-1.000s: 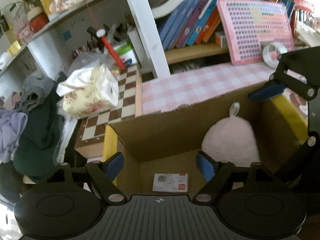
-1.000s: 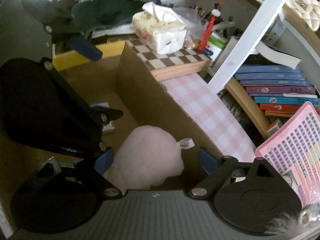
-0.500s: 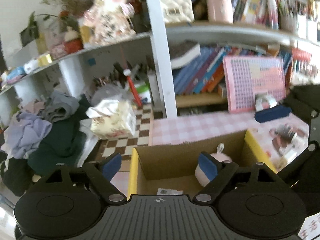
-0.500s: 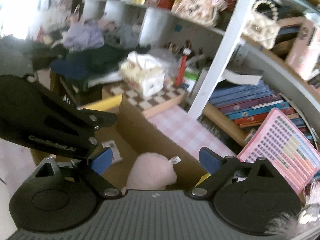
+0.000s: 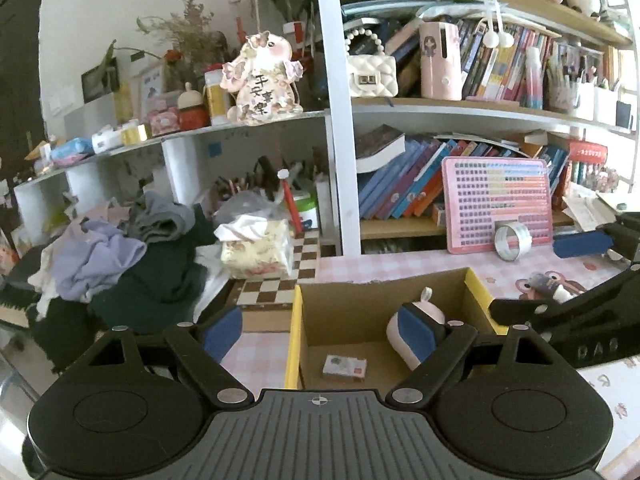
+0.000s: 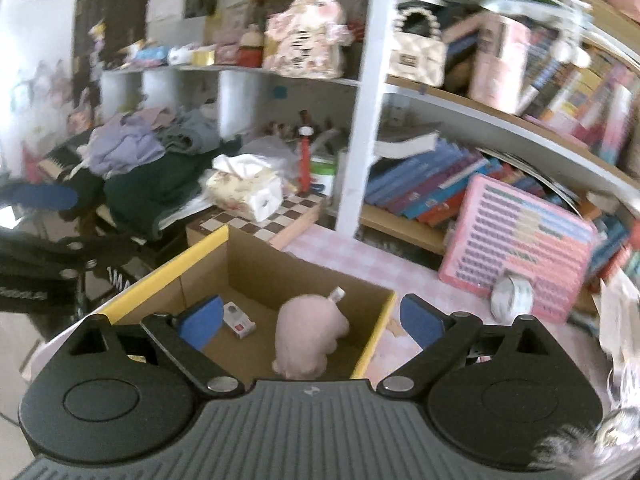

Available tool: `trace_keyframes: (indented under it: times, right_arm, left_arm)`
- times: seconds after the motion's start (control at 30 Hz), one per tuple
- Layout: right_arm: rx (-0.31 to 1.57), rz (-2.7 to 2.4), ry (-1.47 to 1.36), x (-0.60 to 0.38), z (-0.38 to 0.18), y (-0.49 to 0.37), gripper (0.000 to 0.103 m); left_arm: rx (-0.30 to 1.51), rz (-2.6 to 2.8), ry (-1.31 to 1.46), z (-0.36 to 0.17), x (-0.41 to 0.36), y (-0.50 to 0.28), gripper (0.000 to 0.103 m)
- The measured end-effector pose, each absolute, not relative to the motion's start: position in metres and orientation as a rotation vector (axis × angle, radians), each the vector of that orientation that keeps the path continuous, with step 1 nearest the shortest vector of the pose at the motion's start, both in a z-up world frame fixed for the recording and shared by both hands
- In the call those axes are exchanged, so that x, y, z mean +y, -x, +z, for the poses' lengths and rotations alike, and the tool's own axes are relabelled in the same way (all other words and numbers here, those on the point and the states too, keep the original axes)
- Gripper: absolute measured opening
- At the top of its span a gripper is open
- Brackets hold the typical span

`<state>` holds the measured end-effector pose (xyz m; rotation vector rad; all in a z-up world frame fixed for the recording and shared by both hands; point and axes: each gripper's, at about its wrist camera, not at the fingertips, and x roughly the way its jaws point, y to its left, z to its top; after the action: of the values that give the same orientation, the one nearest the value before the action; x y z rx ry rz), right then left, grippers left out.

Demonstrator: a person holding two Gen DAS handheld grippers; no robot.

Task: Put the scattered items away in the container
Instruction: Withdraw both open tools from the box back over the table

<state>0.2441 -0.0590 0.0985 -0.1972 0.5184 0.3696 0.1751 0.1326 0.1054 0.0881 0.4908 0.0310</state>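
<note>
Down below both grippers sits the open cardboard box (image 5: 382,292), its yellow-edged rim on the pink checked tablecloth (image 5: 344,266). Inside it lie the pink plush toy (image 6: 310,330) and a small white card box (image 6: 239,319), apart from each other on the box floor. The left gripper (image 5: 320,332) has its jaws spread wide with nothing between them; the plush shows just behind its right blue pad, lower and farther off. The right gripper (image 6: 310,318) is likewise spread and empty, with the plush below the gap between its pads. A roll of tape (image 5: 513,241) stands against the pink board (image 5: 496,204), well apart from the box.
</note>
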Motion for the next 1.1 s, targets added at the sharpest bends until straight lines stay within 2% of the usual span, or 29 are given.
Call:
trace_keyframes:
  times: [0.47,0.73,1.1]
  right_arm:
    - [0.532,0.183,0.06,-0.083,0.069,-0.164,0.097]
    - [0.523,0.088,0.027,-0.084,0.041,-0.123,0.097]
    - [0.599,0.04,0.033,-0.084,0.013,-0.09,0.097]
  left_arm:
    - [0.538,0.126,0.023,0.072,0.156,-0.101,0.087]
    - [0.533,0.171,-0.013,0.049,0.146,-0.067,0.087]
    - [0.629,0.132,-0.034,0.02,0.133,-0.043,0.087]
